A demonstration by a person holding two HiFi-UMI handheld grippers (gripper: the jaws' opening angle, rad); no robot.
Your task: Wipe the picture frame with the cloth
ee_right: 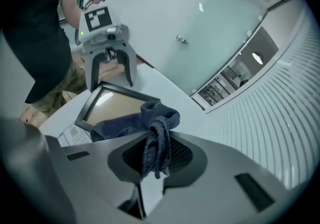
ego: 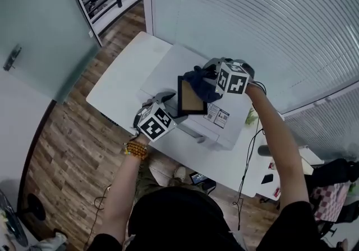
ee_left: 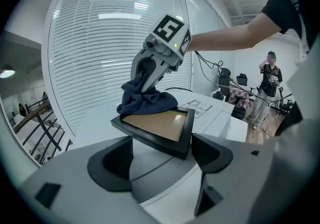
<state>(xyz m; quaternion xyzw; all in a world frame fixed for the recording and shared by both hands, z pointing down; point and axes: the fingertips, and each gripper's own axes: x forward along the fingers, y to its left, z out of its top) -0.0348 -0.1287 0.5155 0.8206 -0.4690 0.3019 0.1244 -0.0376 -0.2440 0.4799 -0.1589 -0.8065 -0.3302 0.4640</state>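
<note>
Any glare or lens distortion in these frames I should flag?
Left gripper view: a bright reflection on the picture frame, near its right edge; blinds bowed by the fisheye. Right gripper view: another bright patch on the glass; the cloth hangs close to the lens. Head view: evenly lit, no glare on the frame.

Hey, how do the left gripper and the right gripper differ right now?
The left gripper has its jaws wide, clamped across the frame; the right gripper has its jaws nearly together, pinching the cloth. The left gripper holds the frame tilted; the right gripper lays the cloth on its far end. Both work on the frame, from opposite ends.
</note>
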